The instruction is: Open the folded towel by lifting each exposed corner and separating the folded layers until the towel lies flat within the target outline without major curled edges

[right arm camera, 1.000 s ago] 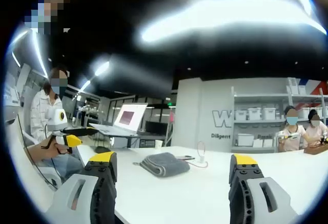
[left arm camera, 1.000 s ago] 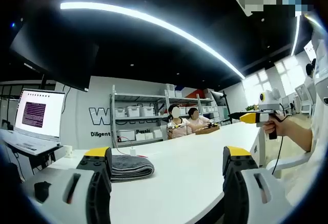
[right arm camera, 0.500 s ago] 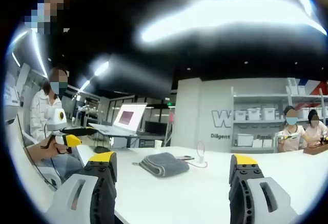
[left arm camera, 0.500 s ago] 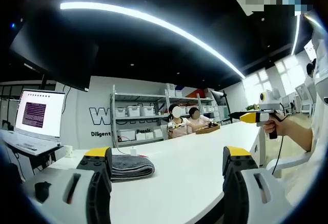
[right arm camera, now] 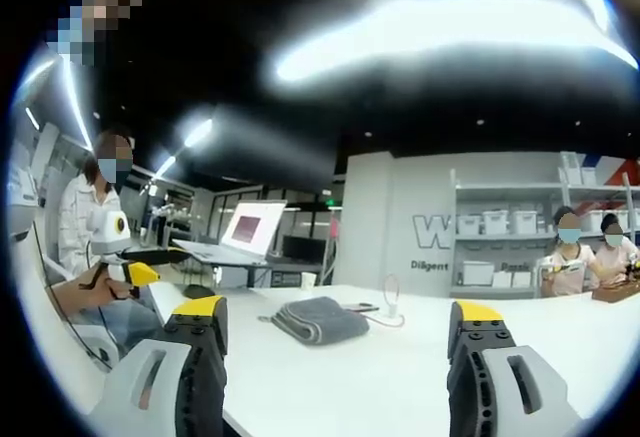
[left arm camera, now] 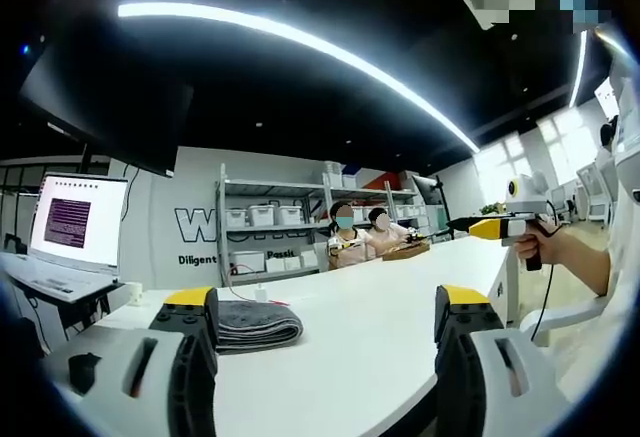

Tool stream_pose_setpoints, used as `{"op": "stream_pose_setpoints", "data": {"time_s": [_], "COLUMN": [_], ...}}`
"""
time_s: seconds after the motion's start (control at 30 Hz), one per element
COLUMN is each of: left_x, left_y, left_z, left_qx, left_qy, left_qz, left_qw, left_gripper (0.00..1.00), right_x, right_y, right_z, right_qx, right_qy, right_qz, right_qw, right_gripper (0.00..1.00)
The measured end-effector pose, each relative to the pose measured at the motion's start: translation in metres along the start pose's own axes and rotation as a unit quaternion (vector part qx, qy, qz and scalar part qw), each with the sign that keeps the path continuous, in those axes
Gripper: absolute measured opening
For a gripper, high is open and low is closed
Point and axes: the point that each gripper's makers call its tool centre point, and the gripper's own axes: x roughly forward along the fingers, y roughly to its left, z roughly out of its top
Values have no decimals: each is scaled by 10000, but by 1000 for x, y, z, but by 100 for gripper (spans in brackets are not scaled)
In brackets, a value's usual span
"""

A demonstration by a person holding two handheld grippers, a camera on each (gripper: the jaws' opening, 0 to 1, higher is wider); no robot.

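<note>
Holding both grippers level above the white table (left arm camera: 370,327), you have the left gripper (left arm camera: 325,357) and right gripper (right arm camera: 335,357) with jaws spread wide, gripping nothing. Your grey towel (right arm camera: 320,319) lies folded on the table, well ahead of both, just beside your left gripper's left jaw in the left gripper view (left arm camera: 258,326). A laptop (right arm camera: 245,235) stands behind it.

A: Anything readable? The grey wall (left arm camera: 195,192) had big white letters, I only got a "W" (left arm camera: 190,225).

B: Same, plus "Diligent" (left arm camera: 200,259) in small print underneath. Laptop screen (left arm camera: 66,222) text was too tiny.
</note>
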Motion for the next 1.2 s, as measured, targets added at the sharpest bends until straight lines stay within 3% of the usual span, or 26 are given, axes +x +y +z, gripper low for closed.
{"op": "stream_pose_setpoints", "data": {"time_s": [1.2], "left_x": [0], "left_y": [1], "left_z": [0], "left_qx": [-30], "left_qy": [31], "left_qz": [17], "left_qw": [10000], "left_gripper": [92], "right_x": [2], "right_y": [-2], "right_z": [-4], "right_qx": [42], "right_qy": [59], "right_qz": [-24], "right_qw": [10000], "right_gripper": [94]}}
